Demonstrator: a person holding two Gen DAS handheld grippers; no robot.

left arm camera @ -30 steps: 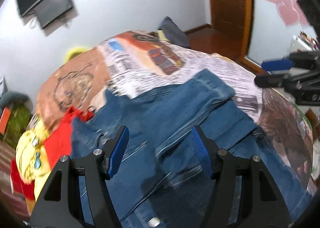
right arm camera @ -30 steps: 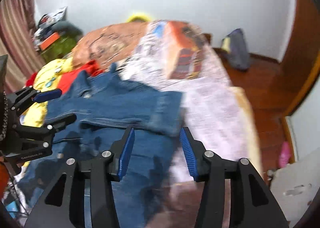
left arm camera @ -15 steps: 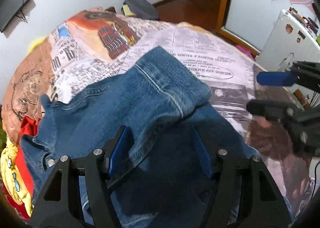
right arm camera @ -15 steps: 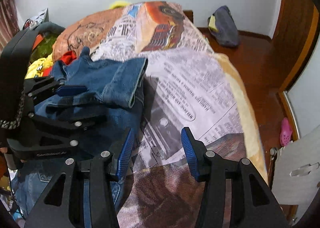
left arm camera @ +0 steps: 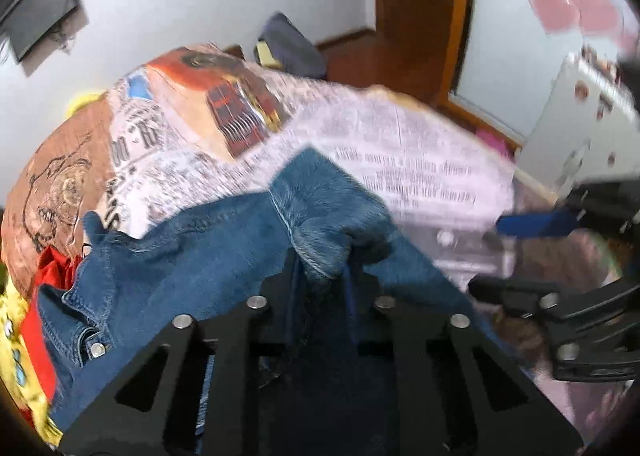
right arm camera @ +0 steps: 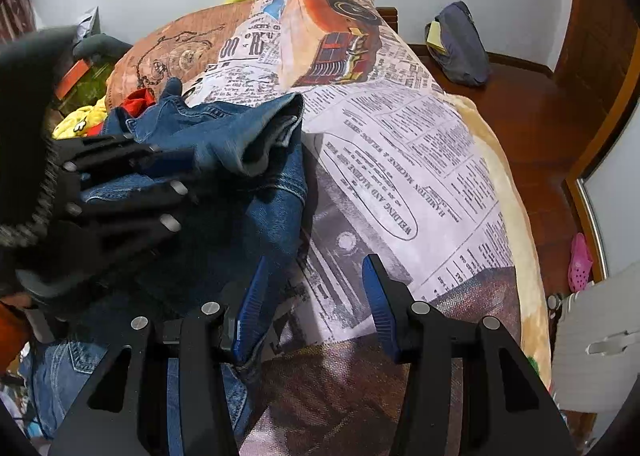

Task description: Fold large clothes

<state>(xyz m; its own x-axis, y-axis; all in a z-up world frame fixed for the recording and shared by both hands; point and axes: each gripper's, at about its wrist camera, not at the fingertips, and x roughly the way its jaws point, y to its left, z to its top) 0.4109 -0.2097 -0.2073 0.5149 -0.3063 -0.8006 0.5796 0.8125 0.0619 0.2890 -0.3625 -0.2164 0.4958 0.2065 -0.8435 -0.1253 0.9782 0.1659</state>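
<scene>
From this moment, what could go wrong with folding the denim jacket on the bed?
1. The left tongs have just been closing on a bunched sleeve of the jacket. They may pinch several layers, so the fold could drag crooked.
2. The right tongs are open, with only one finger at the jacket's edge. A close here may miss the cloth or catch the blanket.
3. The yellow and red clothes touch the jacket and may be dragged along.

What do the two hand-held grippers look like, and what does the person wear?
Each hand-held gripper, left and right, has a black angular frame with cut-outs, silver bolts and ribbed blue pads. A dark sleeve with a knitted cuff shows at the left.
</scene>
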